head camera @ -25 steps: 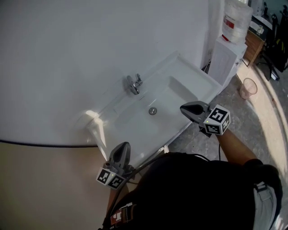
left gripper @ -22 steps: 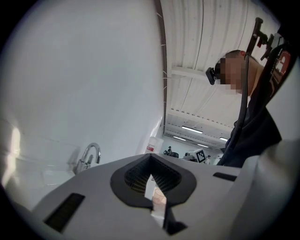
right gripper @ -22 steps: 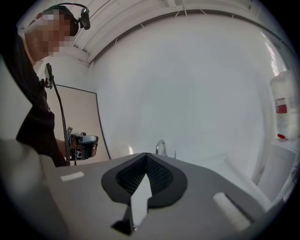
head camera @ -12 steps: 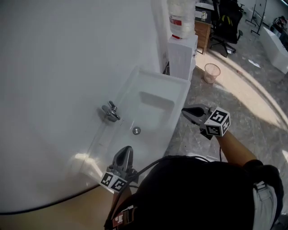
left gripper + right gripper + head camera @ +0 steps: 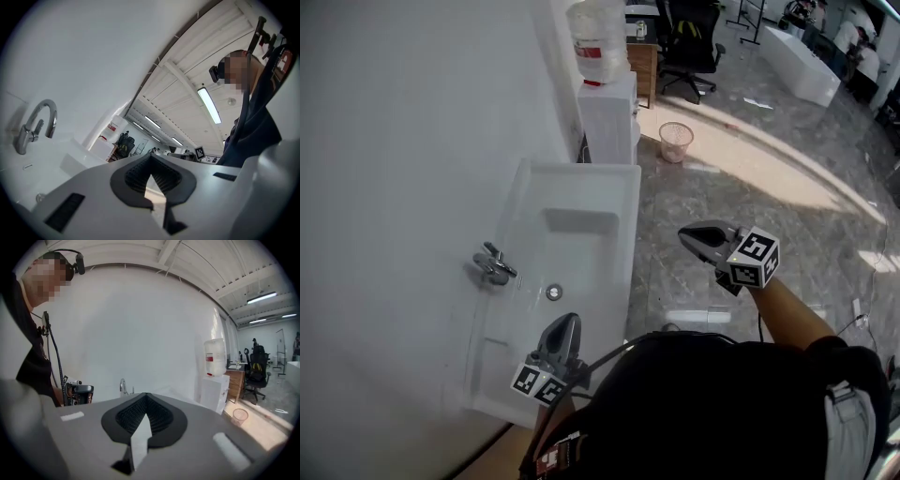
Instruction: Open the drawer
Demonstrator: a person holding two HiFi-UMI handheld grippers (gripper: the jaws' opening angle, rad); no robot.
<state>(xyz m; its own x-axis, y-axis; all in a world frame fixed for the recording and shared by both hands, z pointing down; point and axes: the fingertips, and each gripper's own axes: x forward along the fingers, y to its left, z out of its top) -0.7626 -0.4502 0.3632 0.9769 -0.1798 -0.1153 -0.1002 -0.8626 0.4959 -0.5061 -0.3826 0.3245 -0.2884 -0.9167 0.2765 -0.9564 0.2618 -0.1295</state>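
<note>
No drawer shows in any view. My left gripper point(image 5: 565, 323) is shut and empty, and hangs over the near end of a white sink point(image 5: 622, 202) fixed to the white wall. In the left gripper view its jaws point(image 5: 150, 172) meet with nothing between them, and the chrome faucet point(image 5: 33, 125) stands to the left. My right gripper point(image 5: 691, 234) is shut and empty too. It hangs over the grey stone floor, right of the sink's front edge. In the right gripper view its jaws point(image 5: 146, 405) point toward the wall and the faucet point(image 5: 123, 386).
A chrome faucet point(image 5: 492, 265) and a drain point(image 5: 553, 292) sit in the sink. Past the sink's far end stand a white water dispenser point(image 5: 609, 112) with its bottle and a mesh waste basket point(image 5: 676, 141). An office chair point(image 5: 692, 42) is farther off.
The head view has swung right: the sink now runs up the left side and more floor and room shows. Both grippers turned with it; the right one now hangs over the floor, not the sink.
</note>
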